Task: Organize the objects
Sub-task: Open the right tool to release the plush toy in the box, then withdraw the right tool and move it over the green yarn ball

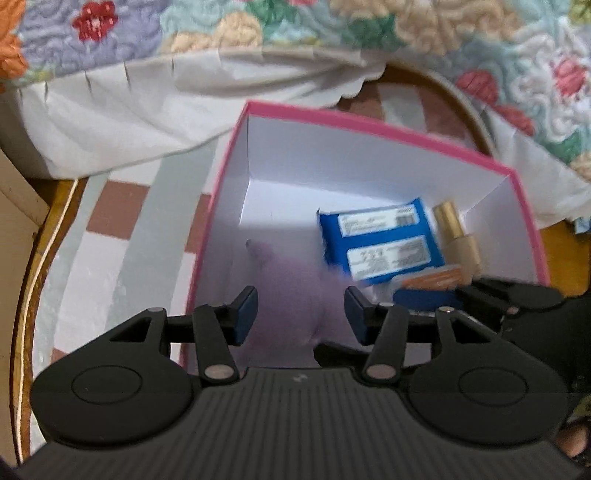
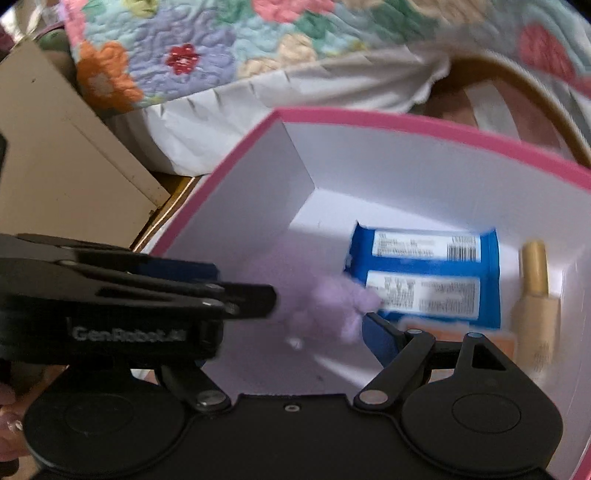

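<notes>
The left tongs [image 1: 301, 314] stand wide apart over the pink-rimmed box [image 1: 369, 123], grasping nothing; a blurred purple plush toy [image 1: 291, 291] lies below, inside the box. The right tongs [image 2: 321, 317] also gape, empty. A blue packet [image 2: 424, 273] and a beige gold-capped bottle [image 2: 535, 295] lie beside the toy.

Behind the counter [image 1: 44, 236], which has a wooden edge and a cloth [image 1: 118, 218] in brown and white checks, lies a quilt [image 1: 229, 26] with many coloured flowers. A white sheet [image 1: 122, 110] hangs under it. A beige panel [image 2: 55, 155] stands at left.
</notes>
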The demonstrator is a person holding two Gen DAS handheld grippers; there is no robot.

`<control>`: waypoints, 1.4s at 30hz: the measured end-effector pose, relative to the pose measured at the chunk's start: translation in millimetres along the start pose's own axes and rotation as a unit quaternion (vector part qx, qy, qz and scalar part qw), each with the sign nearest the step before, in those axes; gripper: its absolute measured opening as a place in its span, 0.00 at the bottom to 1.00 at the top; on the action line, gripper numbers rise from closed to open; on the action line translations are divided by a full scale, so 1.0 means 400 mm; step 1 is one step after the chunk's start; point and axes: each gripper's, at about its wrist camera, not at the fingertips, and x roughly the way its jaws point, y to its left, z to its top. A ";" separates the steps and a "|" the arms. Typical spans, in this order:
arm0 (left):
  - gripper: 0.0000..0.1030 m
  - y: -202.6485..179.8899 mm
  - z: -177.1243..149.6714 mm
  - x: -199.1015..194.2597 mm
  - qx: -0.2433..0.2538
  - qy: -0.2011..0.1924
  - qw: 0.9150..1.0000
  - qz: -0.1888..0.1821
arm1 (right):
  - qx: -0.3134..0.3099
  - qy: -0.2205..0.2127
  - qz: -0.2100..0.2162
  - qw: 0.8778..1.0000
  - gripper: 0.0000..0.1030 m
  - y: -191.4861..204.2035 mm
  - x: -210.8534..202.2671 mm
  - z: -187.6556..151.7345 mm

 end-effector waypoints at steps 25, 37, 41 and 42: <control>0.59 -0.051 -0.092 -0.396 0.057 -0.021 0.997 -0.042 | -0.106 -0.058 -0.059 0.991 0.84 0.206 -0.436 -0.079; 0.68 -0.085 -0.215 -0.494 0.061 -0.011 0.997 -0.053 | -0.161 -0.074 -0.079 0.981 0.84 0.239 -0.572 -0.242; 0.74 -0.125 -0.253 -0.495 0.077 -0.018 0.996 -0.047 | -0.170 -0.088 -0.071 0.979 0.84 0.232 -0.585 -0.292; 0.77 -0.138 -0.265 -0.494 0.082 -0.020 0.995 -0.046 | -0.177 -0.092 -0.069 0.977 0.84 0.229 -0.586 -0.311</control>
